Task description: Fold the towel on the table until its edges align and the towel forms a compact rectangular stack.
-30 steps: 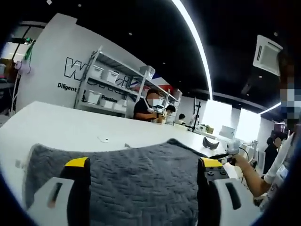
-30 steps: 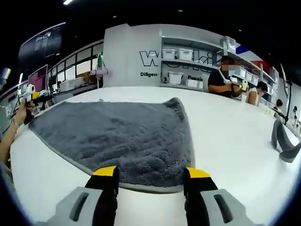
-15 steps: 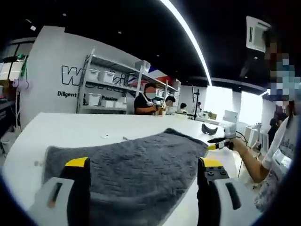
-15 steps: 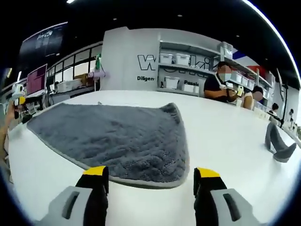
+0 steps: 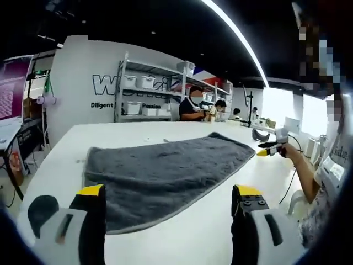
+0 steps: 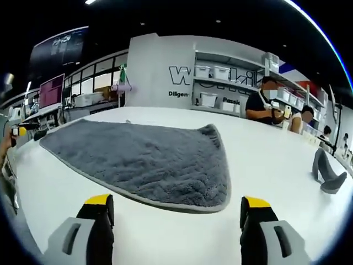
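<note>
The left gripper [image 5: 168, 201] hangs above the near table edge with its 2 jaws spread wide and nothing between them. Ahead of it, the grey towel [image 5: 165, 168] lies flat and unfolded on the white table [image 5: 71, 138], its near hem just beyond the jaw tips. At the far right of the left gripper view, the right gripper [image 5: 270, 148] shows in a person's hand, just off the towel's far corner.

In the right gripper view, the right gripper [image 6: 176, 212] also has its jaws wide apart and empty, short of the towel [image 6: 149, 160], which rests on the table [image 6: 265, 165].

Risks, as a judgement:
- Jaws closing short of the hem would pinch only air — the fold would not start.
- Gripping 2 corners at unequal depth would skew the fold, leaving the edges misaligned.
- Dragging the pile across the smooth top could bunch the cloth.

Orientation: the towel's long axis runs between the 2 grippers, with 1 short end toward each.
</note>
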The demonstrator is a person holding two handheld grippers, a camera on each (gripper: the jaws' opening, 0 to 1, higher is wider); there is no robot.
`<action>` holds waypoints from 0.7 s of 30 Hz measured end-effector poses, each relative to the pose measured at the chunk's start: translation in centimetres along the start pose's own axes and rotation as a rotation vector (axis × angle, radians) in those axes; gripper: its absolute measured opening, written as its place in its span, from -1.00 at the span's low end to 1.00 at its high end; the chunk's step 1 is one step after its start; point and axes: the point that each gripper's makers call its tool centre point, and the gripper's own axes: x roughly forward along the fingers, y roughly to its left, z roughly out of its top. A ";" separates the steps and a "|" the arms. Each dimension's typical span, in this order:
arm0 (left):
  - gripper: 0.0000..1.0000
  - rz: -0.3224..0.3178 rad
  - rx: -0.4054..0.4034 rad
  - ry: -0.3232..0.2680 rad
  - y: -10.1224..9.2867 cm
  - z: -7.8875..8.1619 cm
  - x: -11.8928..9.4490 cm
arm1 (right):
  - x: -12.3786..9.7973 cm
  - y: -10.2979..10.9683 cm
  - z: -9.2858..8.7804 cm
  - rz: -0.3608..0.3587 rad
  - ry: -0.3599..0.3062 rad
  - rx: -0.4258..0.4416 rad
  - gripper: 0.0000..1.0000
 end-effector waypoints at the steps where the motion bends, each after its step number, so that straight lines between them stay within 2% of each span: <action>1: 0.99 0.004 -0.009 0.004 0.0 -0.4 -0.2 | 0.0 0.2 -0.2 0.011 0.001 0.002 0.99; 4: 0.99 0.049 -0.027 0.012 0.4 -1.5 -1.0 | -0.2 0.8 -0.8 0.031 0.013 0.005 0.99; 9: 0.99 0.114 0.032 0.043 1.5 -2.9 -2.0 | -0.8 0.9 -1.3 0.033 0.028 -0.005 0.99; 11: 0.99 0.117 0.031 0.045 1.7 -3.2 -2.1 | -1.1 1.2 -1.5 0.041 0.029 0.000 0.99; 14: 0.99 0.128 -0.037 0.044 2.5 -3.6 -2.4 | -1.5 2.0 -1.5 0.053 0.026 0.000 0.99; 18: 0.98 0.160 -0.053 0.064 3.7 -4.2 -2.5 | -1.9 2.8 -1.2 0.063 0.034 -0.029 0.99; 21: 0.89 0.150 -0.102 0.054 4.1 -4.1 -2.1 | -2.2 3.2 -0.7 0.067 0.023 -0.041 0.99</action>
